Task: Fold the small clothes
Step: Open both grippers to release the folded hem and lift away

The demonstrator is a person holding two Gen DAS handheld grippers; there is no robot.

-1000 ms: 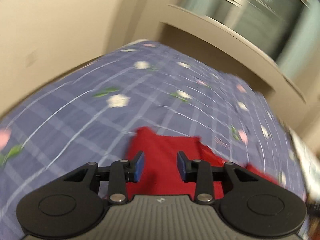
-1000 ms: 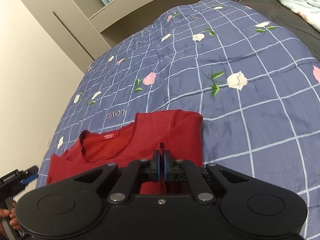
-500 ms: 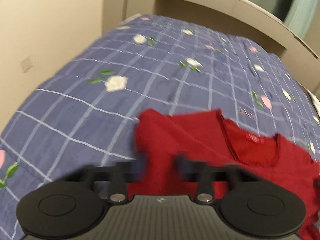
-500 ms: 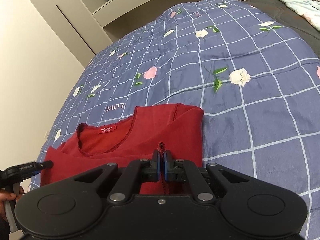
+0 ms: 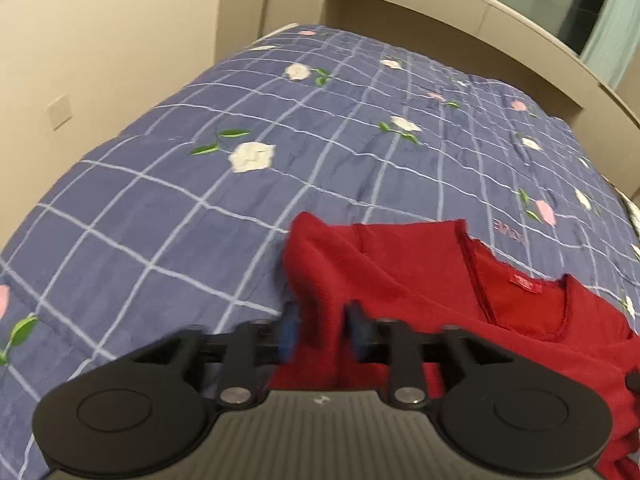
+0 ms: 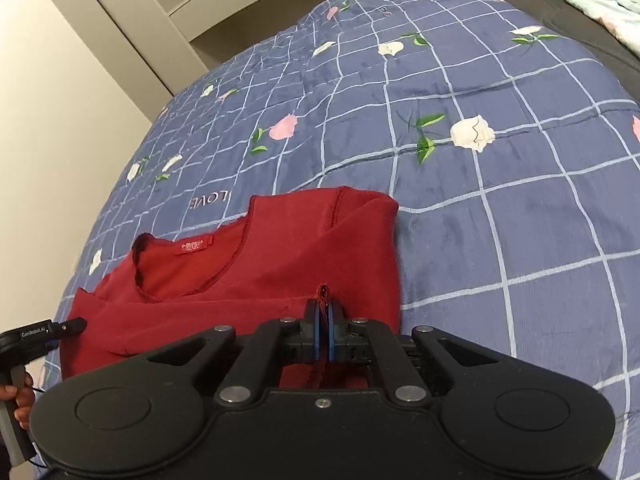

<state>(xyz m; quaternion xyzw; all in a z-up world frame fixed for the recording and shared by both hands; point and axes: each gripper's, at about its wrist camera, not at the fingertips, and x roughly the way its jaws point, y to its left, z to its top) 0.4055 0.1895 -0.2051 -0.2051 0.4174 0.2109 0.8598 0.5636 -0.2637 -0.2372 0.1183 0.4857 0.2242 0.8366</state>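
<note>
Between opening left gripper (image 5: 322, 334) pads: red top (image 5: 400, 280).

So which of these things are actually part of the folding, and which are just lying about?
Part of the folding:
- red top, lying on the bed
- right tool, shut on the top's edge
- left tool, its jaws opening with a fold of the top between them

Just lying about:
- blue checked quilt with flowers
- pale blanket at the far corner
- wall switch
</note>
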